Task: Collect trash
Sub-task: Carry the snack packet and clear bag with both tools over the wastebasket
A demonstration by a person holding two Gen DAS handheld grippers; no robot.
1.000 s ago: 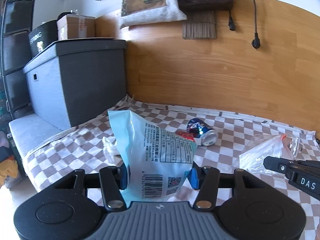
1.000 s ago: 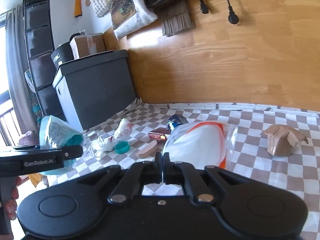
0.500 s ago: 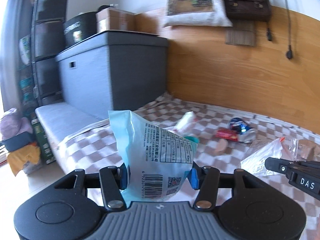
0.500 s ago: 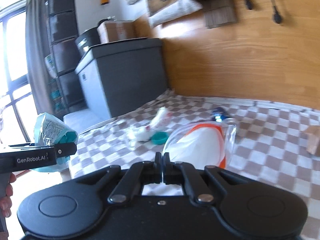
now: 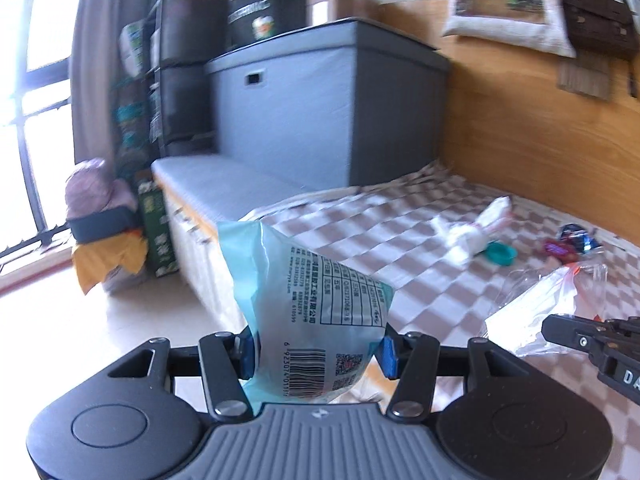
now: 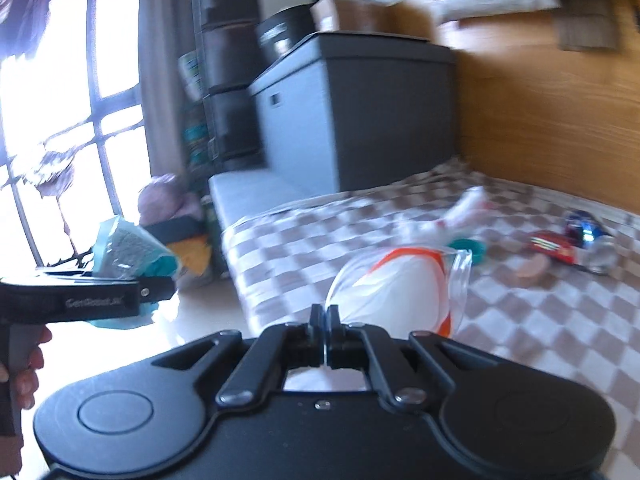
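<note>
Carrying step: left claw (image 5: pixel 316 354) grips the blue wrapper (image 5: pixel 316 312), right claw (image 6: pixel 325 330) pinches the clear bag (image 6: pixel 400 288); next, probably drop both in a bin.

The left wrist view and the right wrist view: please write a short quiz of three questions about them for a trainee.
1. True or false: the left gripper grips a light blue packet.
2. What does the right gripper pinch? A) a crushed can B) a clear plastic bag with orange trim C) a teal cap
3. Fill in: the teal cap lies on the ____ cloth.

Key: 1 true. 2 B: the clear plastic bag; the crushed can lies on the cloth. 3 checkered.
</note>
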